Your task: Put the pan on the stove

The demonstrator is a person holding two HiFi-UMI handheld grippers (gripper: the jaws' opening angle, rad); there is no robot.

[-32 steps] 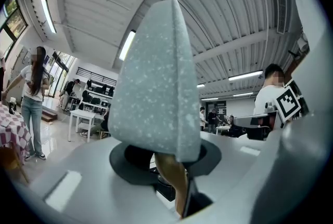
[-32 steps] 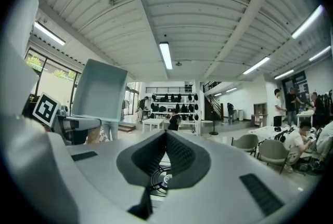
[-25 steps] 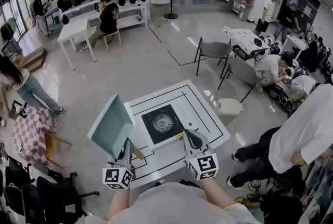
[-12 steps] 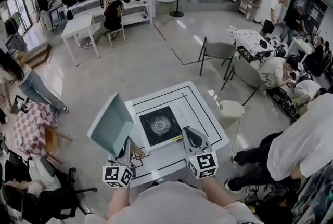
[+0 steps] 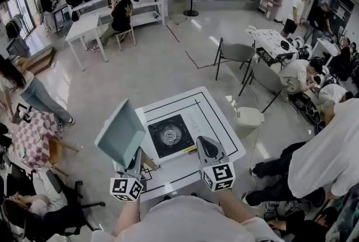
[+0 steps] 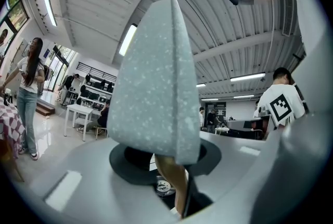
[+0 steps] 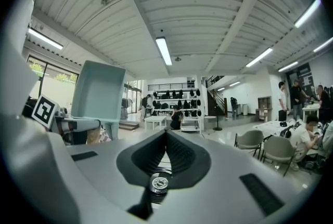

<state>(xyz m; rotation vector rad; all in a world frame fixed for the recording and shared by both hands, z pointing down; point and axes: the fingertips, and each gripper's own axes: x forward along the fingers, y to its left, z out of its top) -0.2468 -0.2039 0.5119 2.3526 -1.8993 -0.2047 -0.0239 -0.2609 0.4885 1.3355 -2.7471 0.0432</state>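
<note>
One square pale-teal speckled pan (image 5: 120, 134), wooden handle (image 6: 174, 181), in left gripper (image 5: 136, 158).

The left hand-held gripper (image 6: 169, 166) gripped the light wooden handle (image 6: 174, 184) of a pale green speckled pan (image 6: 156, 82), upright, edge-on.

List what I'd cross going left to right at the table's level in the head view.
Pink checkered cloth → pale green square pan → black stove → right gripper → cream round stool → person in a white shirt.
</note>
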